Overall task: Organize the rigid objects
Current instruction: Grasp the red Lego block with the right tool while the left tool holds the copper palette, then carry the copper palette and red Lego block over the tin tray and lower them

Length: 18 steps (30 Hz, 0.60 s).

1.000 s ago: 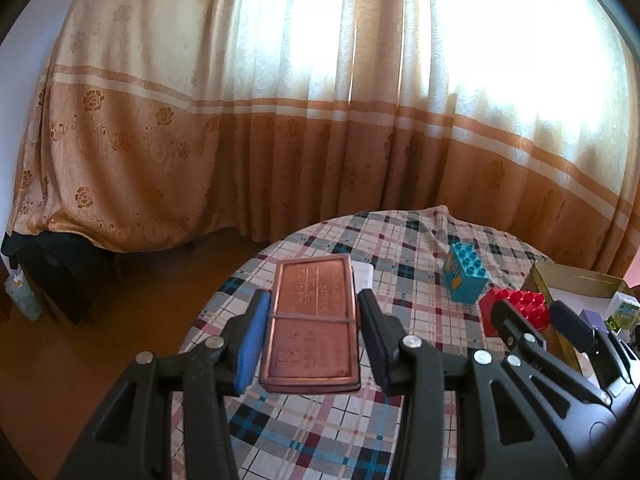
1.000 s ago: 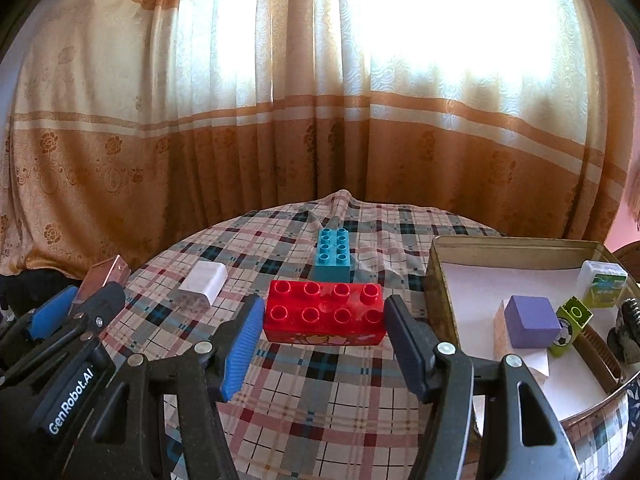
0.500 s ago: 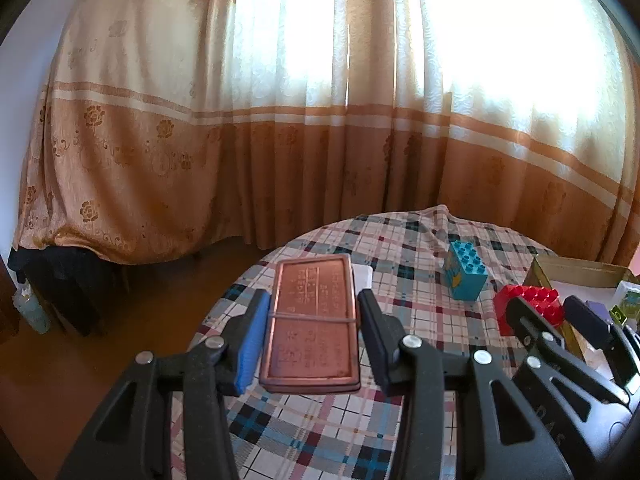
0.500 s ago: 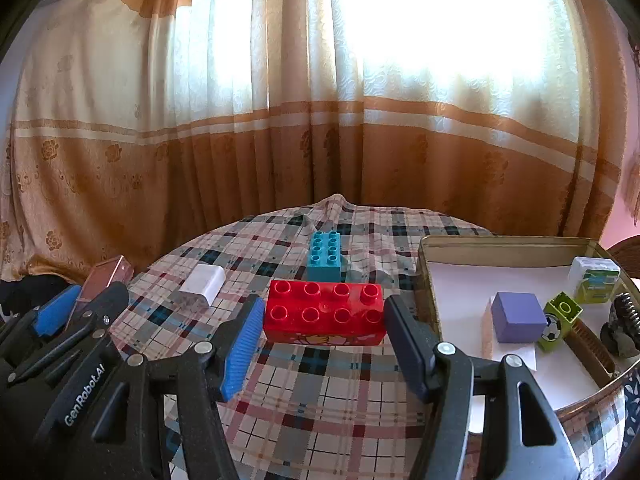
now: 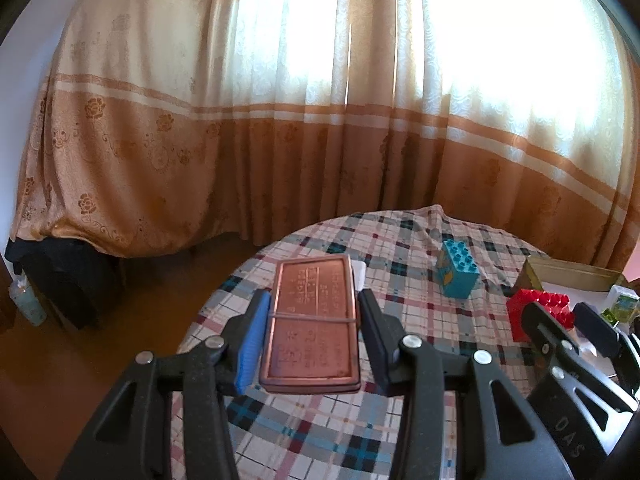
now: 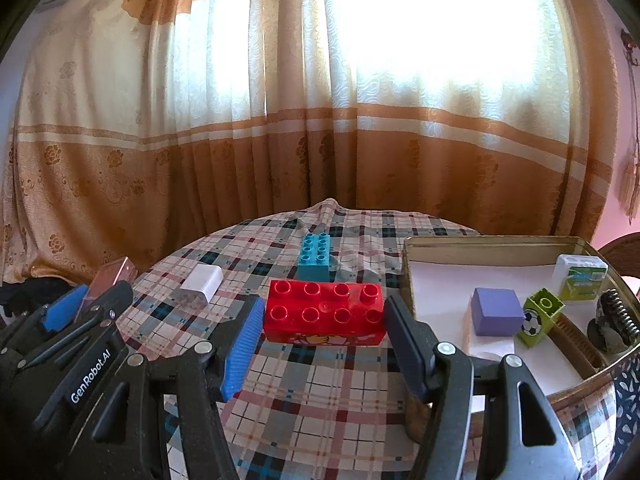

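Two grippers are each clamped on an object above a round table covered in plaid cloth.

Left wrist view: the left gripper pinches a flat copper tin between its blue pad and its black pad, the tin lying lid-up and lengthwise along the fingers, lifted off the cloth. A thin band crosses the lid about halfway. A sliver of white block shows just behind the tin's far right corner. Farther right a teal brick stands on the cloth, studs up. At the right edge the right gripper holds a red brick, and behind it is the corner of a gold box.

Right wrist view: the right gripper is closed on the red brick by its short ends, studs up, held above the cloth just left of the box. The teal brick sits on the table beyond it; the white block lies to the left. The box, lined in white, holds a purple cube, a green brick with a football picture, a white-and-green carton and a dark spring-like thing at the right wall. At far left the left gripper shows with the tin in its grip. Curtains hang behind.
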Motion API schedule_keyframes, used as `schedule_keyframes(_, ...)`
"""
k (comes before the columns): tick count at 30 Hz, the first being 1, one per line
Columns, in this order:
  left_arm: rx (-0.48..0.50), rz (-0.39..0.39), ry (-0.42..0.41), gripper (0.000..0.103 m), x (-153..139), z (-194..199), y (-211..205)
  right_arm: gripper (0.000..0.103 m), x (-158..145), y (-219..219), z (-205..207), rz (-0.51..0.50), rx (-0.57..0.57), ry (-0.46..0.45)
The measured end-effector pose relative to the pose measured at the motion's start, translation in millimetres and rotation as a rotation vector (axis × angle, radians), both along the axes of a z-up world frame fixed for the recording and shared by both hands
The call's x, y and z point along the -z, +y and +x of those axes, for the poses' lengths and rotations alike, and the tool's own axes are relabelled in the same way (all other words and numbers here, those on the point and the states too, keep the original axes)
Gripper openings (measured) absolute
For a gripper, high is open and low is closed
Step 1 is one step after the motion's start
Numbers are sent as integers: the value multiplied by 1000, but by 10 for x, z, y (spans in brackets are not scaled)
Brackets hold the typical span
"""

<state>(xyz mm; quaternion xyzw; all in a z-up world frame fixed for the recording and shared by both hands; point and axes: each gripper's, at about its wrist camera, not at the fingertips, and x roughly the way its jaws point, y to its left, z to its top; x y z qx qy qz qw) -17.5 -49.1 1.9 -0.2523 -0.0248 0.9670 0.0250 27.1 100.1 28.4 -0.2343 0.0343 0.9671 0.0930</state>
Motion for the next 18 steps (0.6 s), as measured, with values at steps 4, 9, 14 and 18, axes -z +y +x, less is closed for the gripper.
schedule_keyframes(4,19,14,-4,45,-7,49,35,64,-25,45,78,3,2,6)
schedule_keyframes(9,116,78,-47,45,15,125,150,64,-59,170,217,-6,16,16)
schedule_keyframes(14,192,95,-31,45,-74,242,335,64,-144,432,450,-35,62,57)
schedule_keyframes(18,254,116,-8,45,-212,329,483,64,-227,673,609,-54,109,94)
